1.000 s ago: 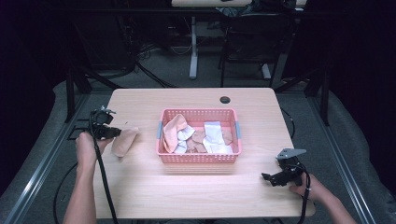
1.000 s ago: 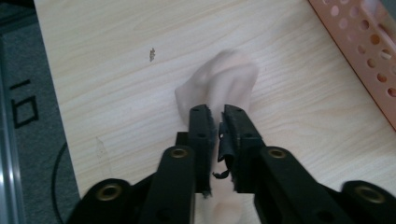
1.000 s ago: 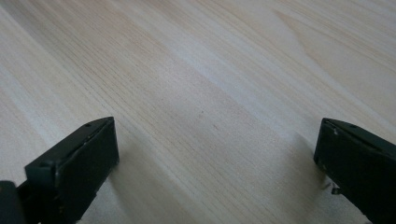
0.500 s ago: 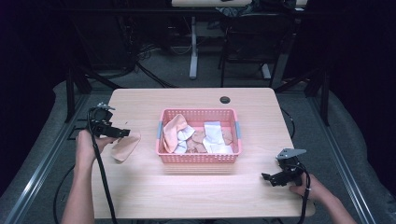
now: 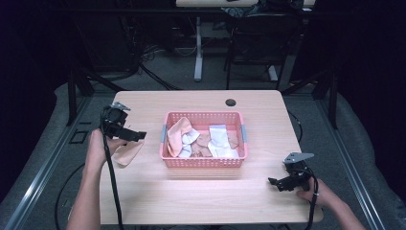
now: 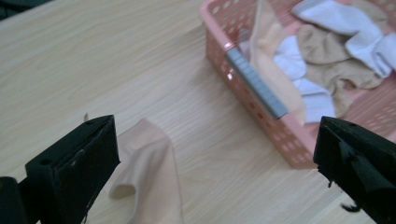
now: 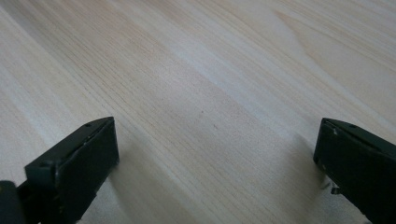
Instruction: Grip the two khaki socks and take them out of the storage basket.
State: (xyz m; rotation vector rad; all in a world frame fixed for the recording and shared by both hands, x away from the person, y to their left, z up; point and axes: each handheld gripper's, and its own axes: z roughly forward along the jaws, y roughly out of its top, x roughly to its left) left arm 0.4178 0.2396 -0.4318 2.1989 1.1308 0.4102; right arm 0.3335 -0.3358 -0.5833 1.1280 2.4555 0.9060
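Left gripper (image 5: 125, 134) up over the tabletop's left edge, jaws just sprung wide apart, nothing between them. Below, flat on the light wooden tabletop (image 5: 201, 201), a single peach-coloured fabric sock (image 5: 127, 152), let go and clear of both pads. Same sock seen from the left gripper view (image 6: 149, 177), low between the black jaws, toe curled, apart from the basket.

Off toward the tabletop's middle, the pink perforated plastic basket (image 5: 203, 162), holding a jumble of socks: a peach one draped over the left rim (image 5: 176, 134), white ones (image 5: 218, 141) and tan ones (image 5: 203, 143) heaped inside. Small black round grommet (image 5: 231, 102) near the far edge.

Right gripper (image 5: 287, 182) low at the near right corner, jaws spread wide over bare wood, holding nothing.

Judging by the layout: sorting socks out of the basket, one out and laid down at the left, most of the load left inside. Early days, then. Likely next: back to the basket for another, perhaps the peach match hanging on the rim.
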